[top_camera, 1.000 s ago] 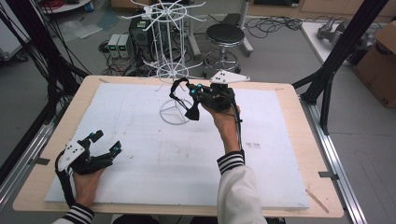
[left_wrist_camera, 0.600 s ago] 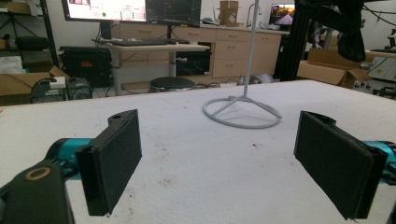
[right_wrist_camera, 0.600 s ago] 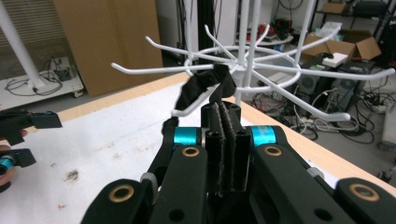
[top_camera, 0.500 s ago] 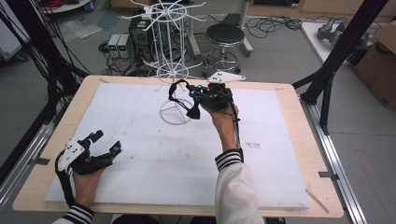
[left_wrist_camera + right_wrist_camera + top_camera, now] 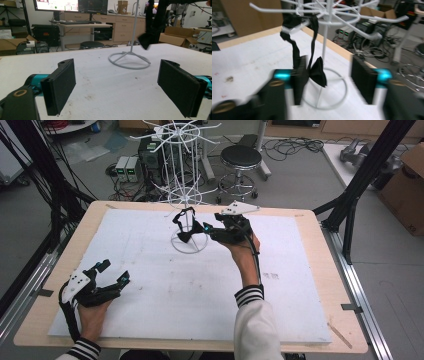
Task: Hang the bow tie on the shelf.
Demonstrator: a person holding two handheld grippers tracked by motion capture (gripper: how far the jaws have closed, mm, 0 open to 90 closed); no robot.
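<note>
The worktop (image 5: 300, 285) is lying under a scuffed white sheet with pale wood showing round its rim. A white wire rack (image 5: 185, 195) is standing near the middle of the far edge on a ring base, its hooked arms spreading out above. A black bow tie (image 5: 186, 227) is hanging by its strap from one of the lower arms, the bow dangling just above the ring. It is looking light, soft and floppy, likely to swing at a touch; the strap, or the knot at the bow's middle, is seeming the best place to take hold.

The right gripper (image 5: 197, 227) is hovering at the rack; its jaws have just been opening, and in the right gripper view the bow (image 5: 317, 72) is hanging free between the parted pads, touching the left one at most. The left gripper (image 5: 112, 275) is resting near the left front corner, jaws spread wide with nothing between them.

Beyond the far edge a stool (image 5: 241, 157), cables and boxes are crowding a grey floor.
</note>
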